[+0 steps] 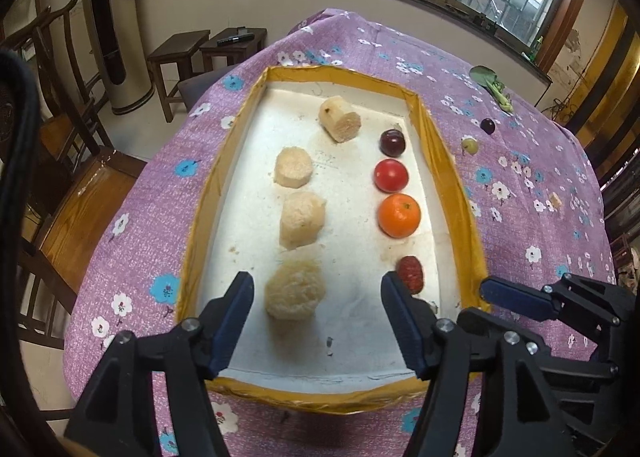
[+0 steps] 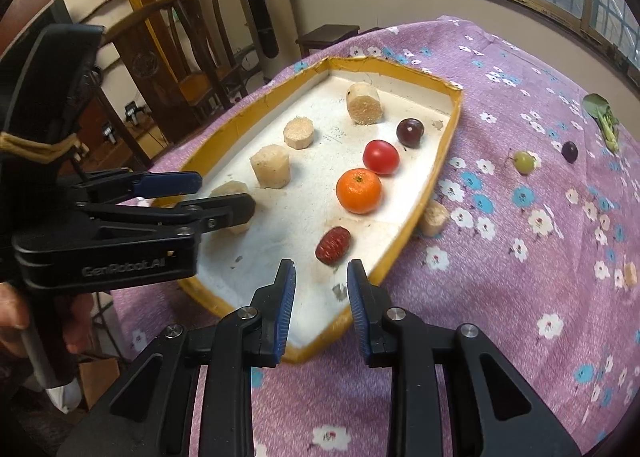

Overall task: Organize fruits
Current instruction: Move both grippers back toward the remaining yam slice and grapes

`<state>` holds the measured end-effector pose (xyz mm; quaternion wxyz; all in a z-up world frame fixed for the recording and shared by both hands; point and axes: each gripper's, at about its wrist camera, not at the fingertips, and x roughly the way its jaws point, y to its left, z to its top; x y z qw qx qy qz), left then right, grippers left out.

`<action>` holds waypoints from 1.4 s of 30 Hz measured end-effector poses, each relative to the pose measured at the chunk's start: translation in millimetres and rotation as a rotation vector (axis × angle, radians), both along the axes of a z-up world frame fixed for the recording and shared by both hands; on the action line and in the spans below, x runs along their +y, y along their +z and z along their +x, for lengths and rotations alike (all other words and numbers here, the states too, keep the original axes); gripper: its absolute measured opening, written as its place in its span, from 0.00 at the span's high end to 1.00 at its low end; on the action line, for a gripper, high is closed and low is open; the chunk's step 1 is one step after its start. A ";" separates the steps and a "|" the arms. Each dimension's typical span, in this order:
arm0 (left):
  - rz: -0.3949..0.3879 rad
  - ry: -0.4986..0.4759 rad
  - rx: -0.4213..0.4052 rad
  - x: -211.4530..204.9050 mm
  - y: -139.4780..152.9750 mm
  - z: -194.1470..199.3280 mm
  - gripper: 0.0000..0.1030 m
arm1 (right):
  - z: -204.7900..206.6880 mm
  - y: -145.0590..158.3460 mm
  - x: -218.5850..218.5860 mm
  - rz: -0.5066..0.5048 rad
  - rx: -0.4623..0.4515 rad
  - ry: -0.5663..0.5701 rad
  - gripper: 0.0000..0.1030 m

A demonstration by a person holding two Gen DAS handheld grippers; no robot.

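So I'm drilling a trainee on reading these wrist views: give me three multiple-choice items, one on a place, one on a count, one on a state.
1. Where is the green grape?
A. in the tray
B. on the tablecloth, outside the tray
C. between gripper fingers

2. How many pale cut chunks lie inside the tray?
A. two
B. four
C. six

3. What is the left gripper holding?
A. nothing
B. the orange
C. the red date

Key:
1 B, it lies on the purple tablecloth past the tray's rim.
2 B, four lie in a row down the tray's left side.
3 A, its jaws stand apart, the nearest chunk untouched between them.
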<state>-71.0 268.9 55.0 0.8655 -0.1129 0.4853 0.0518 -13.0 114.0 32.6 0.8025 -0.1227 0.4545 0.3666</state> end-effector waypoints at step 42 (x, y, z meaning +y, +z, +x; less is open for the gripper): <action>0.086 -0.253 0.037 -186.4 23.6 118.5 0.29 | 172.1 -15.9 -266.9 0.005 -0.034 -0.509 0.64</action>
